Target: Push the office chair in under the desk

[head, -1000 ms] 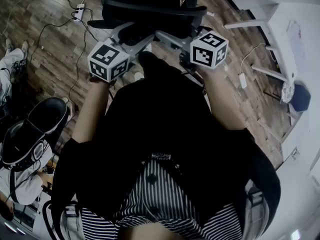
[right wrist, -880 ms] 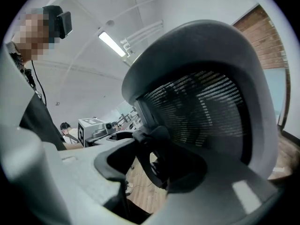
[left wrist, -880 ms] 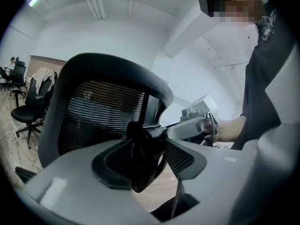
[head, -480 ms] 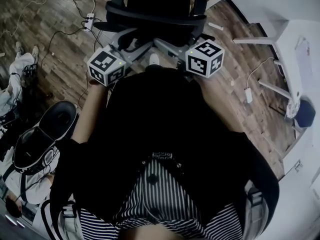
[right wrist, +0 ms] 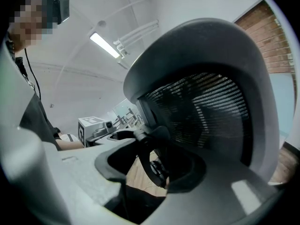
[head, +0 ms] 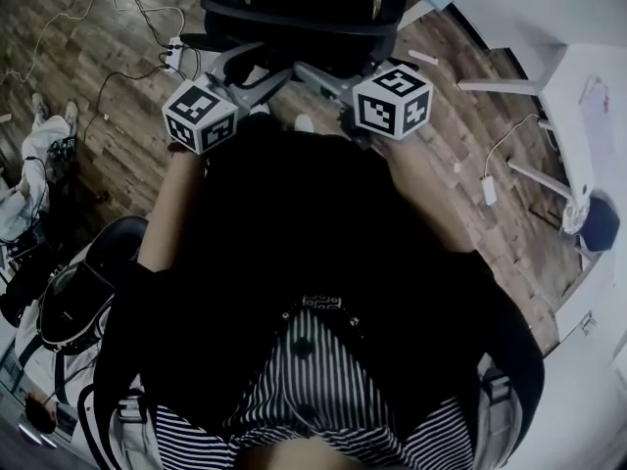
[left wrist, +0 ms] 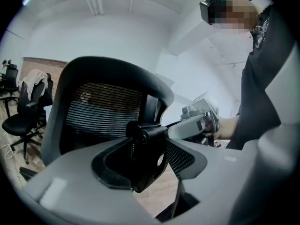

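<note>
– Head view, starting from the left?
– Power strip (head: pixel 176 43) and loose cables on the wooden floor (head: pixel 108 116) at the upper left. Next, the left gripper (head: pixel 250 70), reaching up and inward to the back of the office chair (head: pixel 294 13).
– And seen from the left gripper view?
– Jaws partway apart, neither wide nor narrow, clamped on a black bracket (left wrist: pixel 146 149) behind the mesh backrest (left wrist: pixel 103 111). Looks pressed against the pads on both sides.
– Place of the chair?
– Top middle of the head view, on the floor, backrest turned toward the person. Gripped from both sides at the central spine.
– Further right?
– The right gripper (head: pixel 318 74), angled in from the other side. In the right gripper view, jaws about half open as well, closed on a black lever-like part (right wrist: pixel 154 165) just below the backrest.
– Empty, either one?
– No. Chair hardware between the jaws of each.
– And the bench?
– White bench (head: pixel 558 13) at the upper right, to the right of the chair and apart from it. Seat beyond the top edge, so cannot tell how far forward it reaches.
</note>
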Tool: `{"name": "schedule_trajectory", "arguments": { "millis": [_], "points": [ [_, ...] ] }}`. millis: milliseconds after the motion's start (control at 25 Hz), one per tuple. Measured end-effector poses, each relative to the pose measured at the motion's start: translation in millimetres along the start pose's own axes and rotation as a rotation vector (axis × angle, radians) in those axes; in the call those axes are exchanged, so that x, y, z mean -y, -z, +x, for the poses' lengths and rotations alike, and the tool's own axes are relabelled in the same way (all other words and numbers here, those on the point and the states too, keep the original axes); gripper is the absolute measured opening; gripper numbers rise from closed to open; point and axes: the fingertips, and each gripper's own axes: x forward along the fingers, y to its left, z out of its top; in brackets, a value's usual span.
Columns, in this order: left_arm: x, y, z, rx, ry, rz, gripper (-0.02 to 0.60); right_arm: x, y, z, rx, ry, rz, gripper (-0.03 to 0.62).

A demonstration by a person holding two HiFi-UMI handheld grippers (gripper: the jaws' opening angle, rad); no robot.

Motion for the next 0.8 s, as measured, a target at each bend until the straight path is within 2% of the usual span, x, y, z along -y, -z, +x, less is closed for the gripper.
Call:
{"name": "schedule_trajectory", "arguments": {
  "millis": [240, 480, 600, 800],
  "points": [
    [-36, -16, 15, -0.005, 0.042, 0.011, 0.230, 24, -26, 21, 0.004, 0.011, 0.001, 0.192],
    [-78, -29, 28, -0.054, 0.136, 0.058, 0.239, 48, -49, 48, -0.046, 0.021, 0.011, 0.198],
    [-111, -42, 34, -0.061, 0.192, 0.085, 0.235, 64, -72, 71, -0.014, 0.062, 0.032, 0.198],
    [-154, -55, 43, -0.065, 0.251, 0.077, 0.230, 86, -95, 101, 0.007, 0.136, 0.041, 0.198]
  ]
}}
